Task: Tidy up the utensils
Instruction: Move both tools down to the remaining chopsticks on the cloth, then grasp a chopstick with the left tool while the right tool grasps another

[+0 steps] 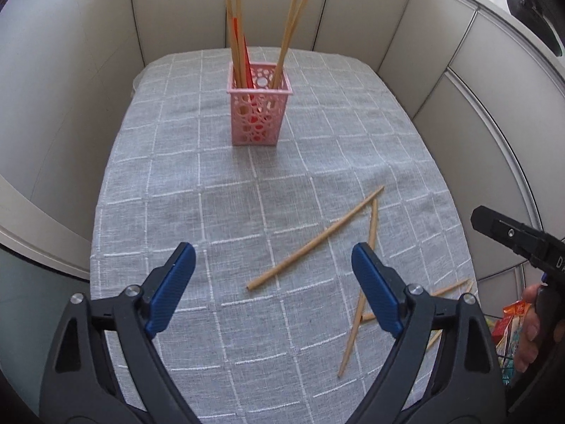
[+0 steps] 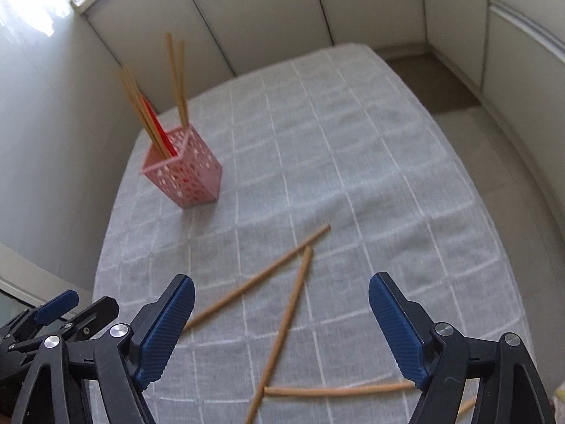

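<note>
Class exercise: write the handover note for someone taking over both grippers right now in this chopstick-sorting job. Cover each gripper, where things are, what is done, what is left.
Left gripper: open, holding nothing, above the cloth near the loose chopsticks.
Right gripper: open, holding nothing, over the crossing pair.
Pink holder: upright at the far middle of the grey checked tablecloth.
Done: several wooden chopsticks and a red utensil already stand in the holder.
Left: two long chopsticks lie loose mid-table, and a few more near the front edge. All need picking up and standing in the holder.
</note>
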Tool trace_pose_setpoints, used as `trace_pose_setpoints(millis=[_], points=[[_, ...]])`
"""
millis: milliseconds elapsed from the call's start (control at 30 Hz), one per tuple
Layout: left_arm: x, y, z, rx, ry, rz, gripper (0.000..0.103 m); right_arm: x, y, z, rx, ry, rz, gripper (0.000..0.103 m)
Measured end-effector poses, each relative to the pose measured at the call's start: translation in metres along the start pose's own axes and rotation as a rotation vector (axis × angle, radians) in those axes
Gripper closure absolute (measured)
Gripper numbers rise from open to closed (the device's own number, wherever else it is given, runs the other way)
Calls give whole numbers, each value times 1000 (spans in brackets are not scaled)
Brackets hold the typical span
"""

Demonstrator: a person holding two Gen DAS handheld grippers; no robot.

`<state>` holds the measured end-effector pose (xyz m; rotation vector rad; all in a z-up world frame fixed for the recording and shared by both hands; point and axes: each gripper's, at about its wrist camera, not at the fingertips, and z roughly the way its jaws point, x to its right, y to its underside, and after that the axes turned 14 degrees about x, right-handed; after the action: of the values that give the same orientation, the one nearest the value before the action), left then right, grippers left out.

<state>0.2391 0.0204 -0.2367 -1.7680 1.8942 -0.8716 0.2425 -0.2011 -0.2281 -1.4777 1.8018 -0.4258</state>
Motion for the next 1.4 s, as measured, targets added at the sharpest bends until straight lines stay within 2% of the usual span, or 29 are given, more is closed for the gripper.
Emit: trace_pose_setpoints(millis=[133, 300, 433, 533, 667, 800, 933, 1067, 1200, 1400], points=[[10, 10, 19, -79, 24, 7, 13, 32, 13, 21, -137, 3, 109, 18], [24, 22, 49, -158, 64, -21, 13, 64, 23, 34, -218, 94, 135, 18], [45, 27, 70, -188, 104, -18, 15, 86, 28, 38, -254, 143, 136, 18], [67, 25, 81, -179, 142, 5, 22, 102, 32, 39, -284, 164, 133, 18], [96, 24, 99, -156, 172, 66, 40, 125, 38, 35, -313, 210, 142, 18], [123, 31, 118, -144, 184, 172, 58, 145, 45, 28, -338, 226, 187, 18], [141, 35, 126, -122, 160, 259, 66, 156, 53, 27, -378, 199, 241, 18], [141, 34, 128, -129, 131, 282, 93, 167, 60, 32, -408, 188, 311, 18], [129, 30, 130, -172, 126, 222, 95, 177, 63, 38, -407, 160, 409, 19], [114, 33, 124, -210, 114, 187, 95, 184, 65, 47, -396, 102, 518, 33]])
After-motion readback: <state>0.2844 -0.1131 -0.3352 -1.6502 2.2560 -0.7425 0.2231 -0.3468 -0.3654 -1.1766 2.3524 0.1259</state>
